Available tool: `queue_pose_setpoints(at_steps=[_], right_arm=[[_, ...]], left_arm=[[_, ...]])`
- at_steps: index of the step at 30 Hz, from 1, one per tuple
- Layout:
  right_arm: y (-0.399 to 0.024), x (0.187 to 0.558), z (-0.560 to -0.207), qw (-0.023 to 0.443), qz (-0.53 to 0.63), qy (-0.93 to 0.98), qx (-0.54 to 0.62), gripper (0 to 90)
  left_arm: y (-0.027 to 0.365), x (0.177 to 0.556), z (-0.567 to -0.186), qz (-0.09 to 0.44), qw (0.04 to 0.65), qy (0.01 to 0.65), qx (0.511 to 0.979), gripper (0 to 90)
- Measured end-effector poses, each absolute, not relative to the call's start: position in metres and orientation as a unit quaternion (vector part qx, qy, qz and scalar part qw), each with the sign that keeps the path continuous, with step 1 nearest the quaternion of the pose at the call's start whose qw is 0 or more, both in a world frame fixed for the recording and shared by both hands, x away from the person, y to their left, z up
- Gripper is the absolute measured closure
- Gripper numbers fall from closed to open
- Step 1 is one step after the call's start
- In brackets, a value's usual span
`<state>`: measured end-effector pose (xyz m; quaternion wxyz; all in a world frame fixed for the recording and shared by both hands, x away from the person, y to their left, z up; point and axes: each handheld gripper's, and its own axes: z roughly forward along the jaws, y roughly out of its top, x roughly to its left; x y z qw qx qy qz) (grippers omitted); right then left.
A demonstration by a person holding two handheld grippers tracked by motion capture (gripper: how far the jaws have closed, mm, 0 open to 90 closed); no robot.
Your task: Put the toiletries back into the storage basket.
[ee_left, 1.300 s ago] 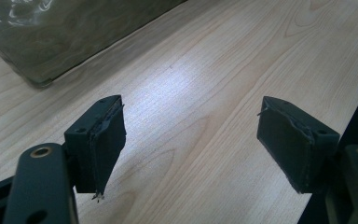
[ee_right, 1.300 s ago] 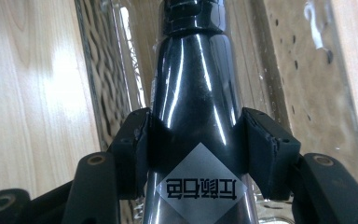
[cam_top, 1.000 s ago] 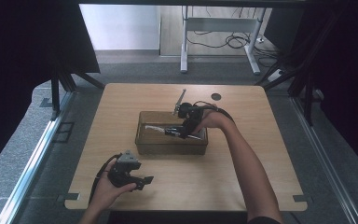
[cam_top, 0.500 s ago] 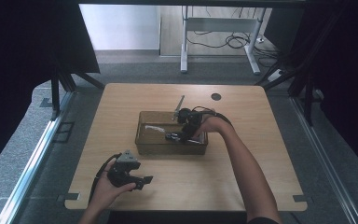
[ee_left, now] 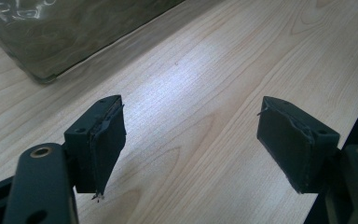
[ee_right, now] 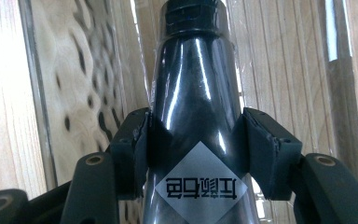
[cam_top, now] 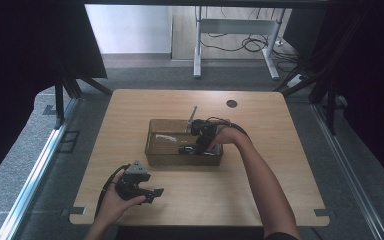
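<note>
A clear, brownish plastic box [cam_top: 180,161] stands mid-table. My right gripper [cam_top: 200,143] reaches into its right half and is shut on a glossy black tube [cam_top: 186,149]. In the right gripper view the tube [ee_right: 193,74] has a black cap and a grey diamond label, and both pads [ee_right: 135,144] of the right gripper [ee_right: 196,149] press its sides over the box's wavy floor [ee_right: 88,70]. My left gripper [cam_top: 148,192] rests near the front left edge. In its own view my left gripper [ee_left: 191,140] stands open over bare wood, with the box corner [ee_left: 51,37] ahead.
A small white item [cam_top: 166,137] lies in the box's left half. A thin grey rod [cam_top: 193,116] lies just behind the box and appears as a silvery bar [ee_right: 340,46] in the right gripper view. A dark round hole [cam_top: 231,103] marks the table's far right.
My right gripper has moved a little nearer and lower inside the box, still shut on the tube. The left gripper has stayed put.
</note>
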<state>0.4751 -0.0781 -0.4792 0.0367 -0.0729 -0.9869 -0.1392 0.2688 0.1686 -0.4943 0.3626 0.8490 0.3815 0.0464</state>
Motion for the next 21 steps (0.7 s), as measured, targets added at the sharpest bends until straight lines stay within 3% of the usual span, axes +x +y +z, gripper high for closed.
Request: queue_pose_setpoints(at_steps=[21], right_arm=[[-0.0739,0.4785,-0.4827,0.037,-0.143,-0.986,-0.079,44.1]], left_arm=[[0.17,0.2692,-0.4941,0.047,0.363,0.384,0.848,23.9]])
